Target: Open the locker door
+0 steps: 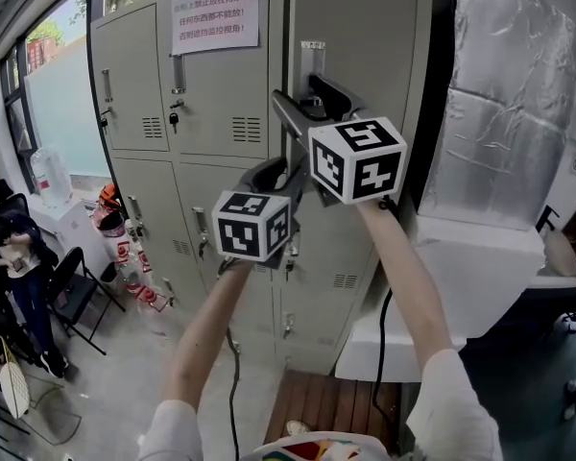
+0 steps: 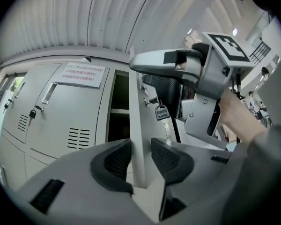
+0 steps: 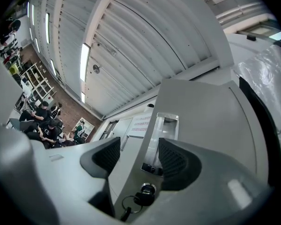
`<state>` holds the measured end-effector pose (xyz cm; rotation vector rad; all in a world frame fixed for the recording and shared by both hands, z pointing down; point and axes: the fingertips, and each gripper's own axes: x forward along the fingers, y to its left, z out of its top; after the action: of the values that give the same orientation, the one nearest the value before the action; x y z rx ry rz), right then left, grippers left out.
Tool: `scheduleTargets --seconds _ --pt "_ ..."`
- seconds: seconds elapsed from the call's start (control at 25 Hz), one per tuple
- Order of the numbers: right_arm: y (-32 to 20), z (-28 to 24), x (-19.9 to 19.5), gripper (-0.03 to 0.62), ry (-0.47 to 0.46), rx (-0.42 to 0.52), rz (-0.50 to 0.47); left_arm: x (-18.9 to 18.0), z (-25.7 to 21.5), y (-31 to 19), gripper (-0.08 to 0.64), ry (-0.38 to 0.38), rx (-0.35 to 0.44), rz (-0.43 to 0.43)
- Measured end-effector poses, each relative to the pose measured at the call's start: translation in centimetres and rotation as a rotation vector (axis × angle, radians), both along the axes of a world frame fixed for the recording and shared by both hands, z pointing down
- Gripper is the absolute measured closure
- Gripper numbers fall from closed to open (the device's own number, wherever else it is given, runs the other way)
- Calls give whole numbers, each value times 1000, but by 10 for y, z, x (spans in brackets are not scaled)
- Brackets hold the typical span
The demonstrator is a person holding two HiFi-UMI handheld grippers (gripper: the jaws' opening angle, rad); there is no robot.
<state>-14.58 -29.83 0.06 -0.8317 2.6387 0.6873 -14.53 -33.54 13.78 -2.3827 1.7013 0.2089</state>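
so the grey-beige metal locker door [image 1: 370, 46] is at the top right of the locker bank [image 1: 139, 84] and already ajar, its free edge sticking out toward the camera; the left gripper [image 2: 140, 145] looks pinched onto that edge lower down, one pad on each face; the right gripper [image 3: 138, 146] has its jaws spread wide, straddling the edge just below the recessed steel pull handle [image 3: 163, 125] and gripping nothing; my take: let the left one do the swinging and follow the door's arc rather than yanking straight back, so the thin sheet doesn't slip out of the pads; steer the right one clear of the black key on its ring [image 3: 141, 192] in the lock; hard to see: in the head view the marker cubes [image 1: 357, 158] cover both contact spots, the hinge side is out of sight, and the locker's inside is just a dark slot [image 2: 119, 109]
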Motion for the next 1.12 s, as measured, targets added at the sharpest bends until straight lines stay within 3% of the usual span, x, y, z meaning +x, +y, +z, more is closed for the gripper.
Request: scheduleTargets --seconds 0.2,0.52,0.72,0.92,1.12 --pt "9 2 8 348 17 60 35 7 -1 12 434 37 -4 48" --pt "49 14 44 348 -2 194 118 38 -2 42 459 29 -5 173" --pt "68 25 66 350 1 191 116 56 -3 56 462 48 15 226" --pt "86 38 99 507 -24 177 159 75 -2 68 462 53 25 281" --pt "92 44 117 566 -7 181 205 98 -4 81 465 53 15 395"
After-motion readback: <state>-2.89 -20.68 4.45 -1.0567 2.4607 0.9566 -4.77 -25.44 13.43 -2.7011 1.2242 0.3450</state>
